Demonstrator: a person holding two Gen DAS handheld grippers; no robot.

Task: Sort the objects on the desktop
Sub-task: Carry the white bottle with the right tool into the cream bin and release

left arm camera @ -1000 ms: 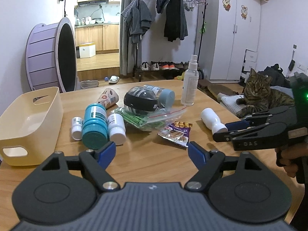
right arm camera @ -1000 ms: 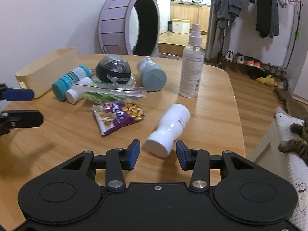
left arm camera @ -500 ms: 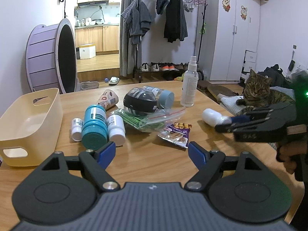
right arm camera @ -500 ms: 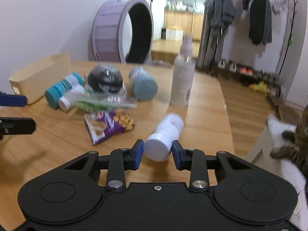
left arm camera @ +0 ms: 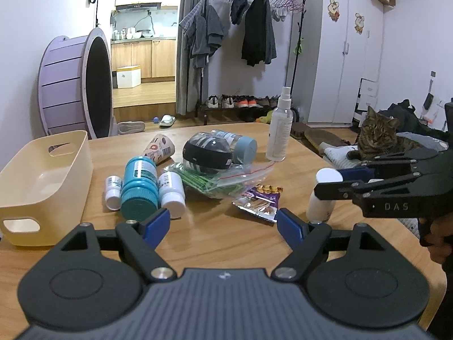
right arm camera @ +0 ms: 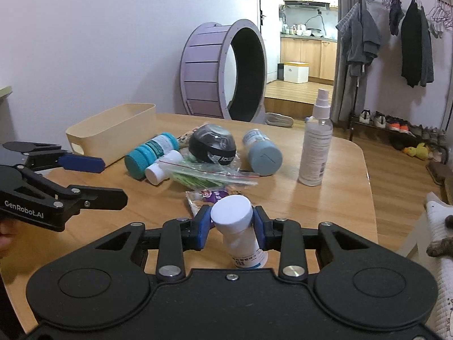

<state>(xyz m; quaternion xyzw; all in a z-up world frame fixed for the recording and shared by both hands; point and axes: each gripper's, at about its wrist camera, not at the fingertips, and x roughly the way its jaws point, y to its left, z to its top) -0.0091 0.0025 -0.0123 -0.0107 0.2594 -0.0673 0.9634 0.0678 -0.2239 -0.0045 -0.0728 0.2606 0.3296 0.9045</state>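
While the right gripper [right arm camera: 232, 225] clamps the white bottle [right arm camera: 236, 226] near the table [right arm camera: 339, 198] edge, left jaws gape empty.

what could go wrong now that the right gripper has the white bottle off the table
1. The right gripper pinches the white bottle only near its cap, so the hanging body could swing or slip out.
2. The way to the basket crosses the clutter; the bottle could knock the upright spray bottle over.
3. The open left gripper waits near the basket and could get bumped.
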